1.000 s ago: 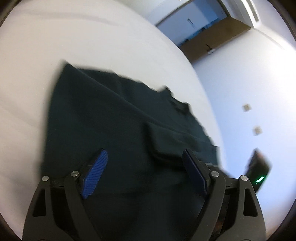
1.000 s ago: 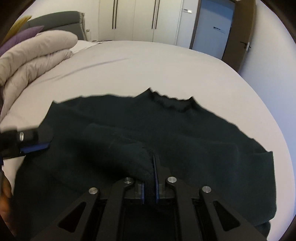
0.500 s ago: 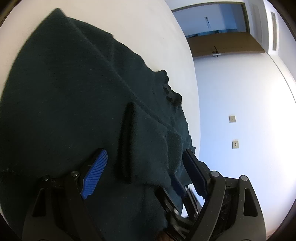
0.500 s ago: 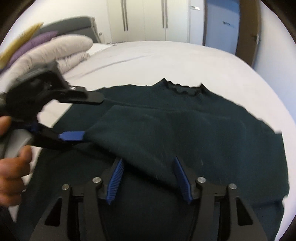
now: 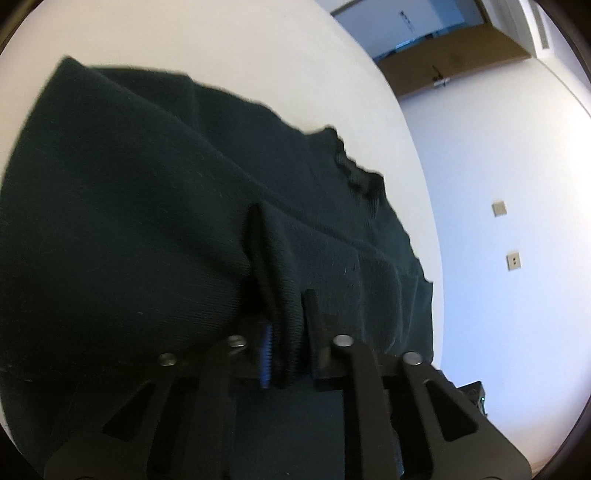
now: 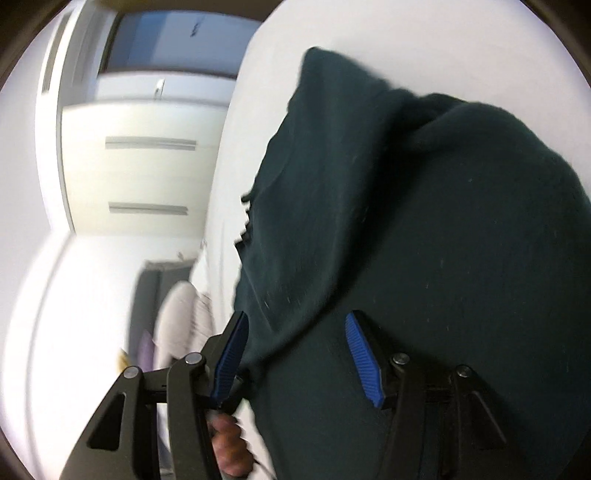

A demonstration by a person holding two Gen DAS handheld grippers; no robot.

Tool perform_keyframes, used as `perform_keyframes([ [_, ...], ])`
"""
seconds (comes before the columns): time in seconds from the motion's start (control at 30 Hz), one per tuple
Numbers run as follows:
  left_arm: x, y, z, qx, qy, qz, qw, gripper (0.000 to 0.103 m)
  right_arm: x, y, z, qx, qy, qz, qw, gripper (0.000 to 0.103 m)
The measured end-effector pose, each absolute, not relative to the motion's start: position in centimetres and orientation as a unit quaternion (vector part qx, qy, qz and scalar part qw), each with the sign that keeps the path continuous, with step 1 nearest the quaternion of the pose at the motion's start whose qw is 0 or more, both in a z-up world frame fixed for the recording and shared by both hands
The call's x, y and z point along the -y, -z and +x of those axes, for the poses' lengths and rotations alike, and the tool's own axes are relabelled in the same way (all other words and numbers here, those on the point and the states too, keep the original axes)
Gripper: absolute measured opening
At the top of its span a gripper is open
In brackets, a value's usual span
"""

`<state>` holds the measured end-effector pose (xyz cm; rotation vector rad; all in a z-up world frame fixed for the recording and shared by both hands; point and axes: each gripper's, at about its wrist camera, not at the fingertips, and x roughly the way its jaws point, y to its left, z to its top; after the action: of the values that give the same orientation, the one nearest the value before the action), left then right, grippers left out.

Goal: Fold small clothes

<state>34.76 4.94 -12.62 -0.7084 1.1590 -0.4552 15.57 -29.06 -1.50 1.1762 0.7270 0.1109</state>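
The left gripper (image 5: 286, 347) is angled down toward the bed (image 5: 229, 48), and its jaws are closing right now with a fold of the dark green sweater (image 5: 122, 221) between them. The pads already press on that fold: a ribbed edge of the knit stands up out of the narrow gap, and only a sliver of one blue pad peeks out beside it. That's a firm pinch on the cloth.

Over in the right wrist view the whole room lies on its side, so this hand is rolled well over. The right gripper (image 6: 295, 354) has its jaws spread apart, blue pads plainly visible on both sides, and a draped edge of the sweater (image 6: 443, 221) hangs between them without either pad pressing on it. Released, then.

The sweater itself lies spread on the white bed (image 6: 424, 33), bunched up high near both grippers, with its ribbed collar (image 5: 354, 173) toward the far edge of the mattress. Below the right gripper, a person's hand (image 6: 229, 446) shows, fingers curled. Behind it, a pale pillow (image 6: 177, 321) and white wardrobe doors (image 6: 147, 173) are blurred.
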Motion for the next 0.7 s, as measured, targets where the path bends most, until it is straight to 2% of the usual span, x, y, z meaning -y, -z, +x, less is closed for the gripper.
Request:
perform_keyframes([
  [0.27, -5.6, 8.6, 34.5, -0.46, 0.219, -0.272, 0.816, 0.008, 32.2, 2.5, 16.3, -0.256, -0.062, 0.633, 0.728, 0.058],
  [0.4, -4.9, 9.8, 34.9, -0.462, 0.222, -0.222, 0.829, 0.008, 34.3, 2.3, 17.3, -0.223, -0.065, 0.651, 0.723, 0.058],
  [0.57, -5.5, 12.6, 34.6, -0.471, 0.221, -0.221, 0.825, 0.008, 37.4, 2.2, 18.1, -0.176, -0.059, 0.666, 0.722, 0.056],
  [0.7, -5.6, 12.8, 33.8, -0.464, 0.223, -0.207, 0.832, 0.008, 38.4, 2.3, 18.5, -0.183, -0.053, 0.662, 0.725, 0.05],
])
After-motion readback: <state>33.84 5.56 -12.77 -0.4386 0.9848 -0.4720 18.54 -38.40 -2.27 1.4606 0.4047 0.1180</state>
